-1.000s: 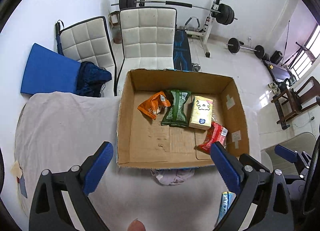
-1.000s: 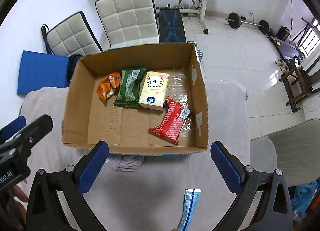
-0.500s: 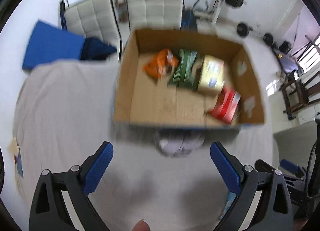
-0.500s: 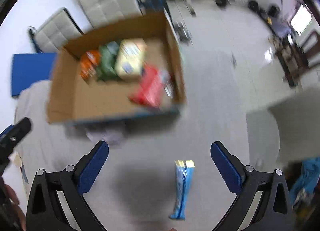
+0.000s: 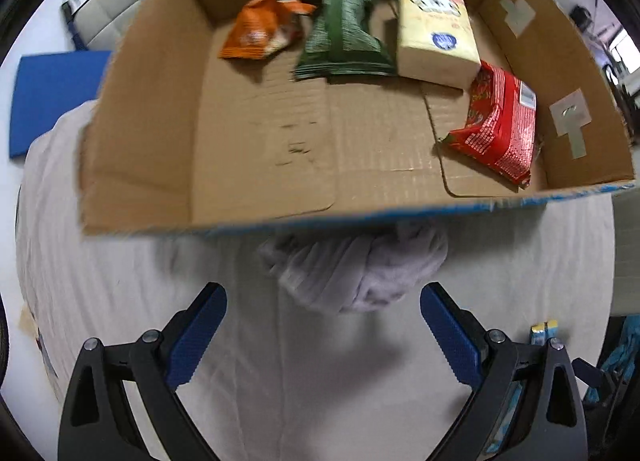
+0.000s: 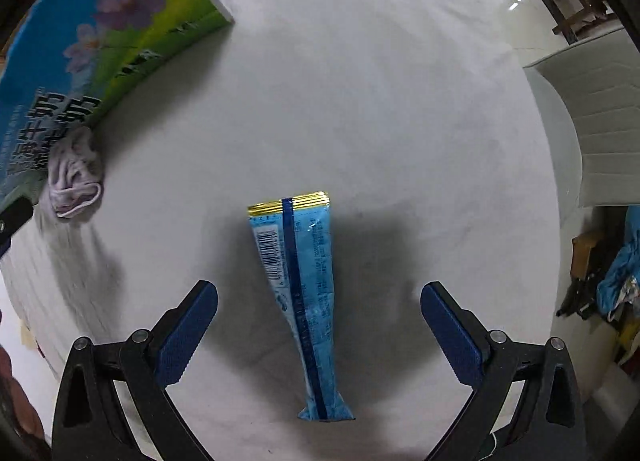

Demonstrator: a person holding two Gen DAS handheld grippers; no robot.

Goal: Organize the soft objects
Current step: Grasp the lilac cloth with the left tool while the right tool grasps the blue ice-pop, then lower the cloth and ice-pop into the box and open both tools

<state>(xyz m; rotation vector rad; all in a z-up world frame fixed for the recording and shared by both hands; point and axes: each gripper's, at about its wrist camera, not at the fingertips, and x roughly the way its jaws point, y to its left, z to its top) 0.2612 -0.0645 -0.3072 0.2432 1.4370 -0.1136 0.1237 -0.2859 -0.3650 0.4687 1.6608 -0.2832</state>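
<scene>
A bunched pale lilac cloth [image 5: 352, 269] lies on the white-covered table against the front wall of an open cardboard box [image 5: 280, 217]. My left gripper [image 5: 324, 335] is open and empty, low over the table just short of the cloth. The box holds an orange packet [image 5: 260, 29], a green packet [image 5: 340, 33], a cream tissue pack [image 5: 436, 37] and a red packet [image 5: 496, 129]. My right gripper [image 6: 318, 335] is open, its fingers either side of a light blue snack wrapper [image 6: 304, 293] lying flat on the table. The cloth also shows in the right wrist view [image 6: 74, 181].
The box's printed blue and green outer wall [image 6: 92, 45] stands at the upper left of the right wrist view. A white chair [image 6: 592, 117] stands beyond the table's right edge. A blue mat [image 5: 48, 93] lies on the floor to the left of the table.
Both grippers have dropped toward the table. The left has closed in on the cloth by the box. The right has moved down over the blue wrapper, which now lies between its open fingers.
</scene>
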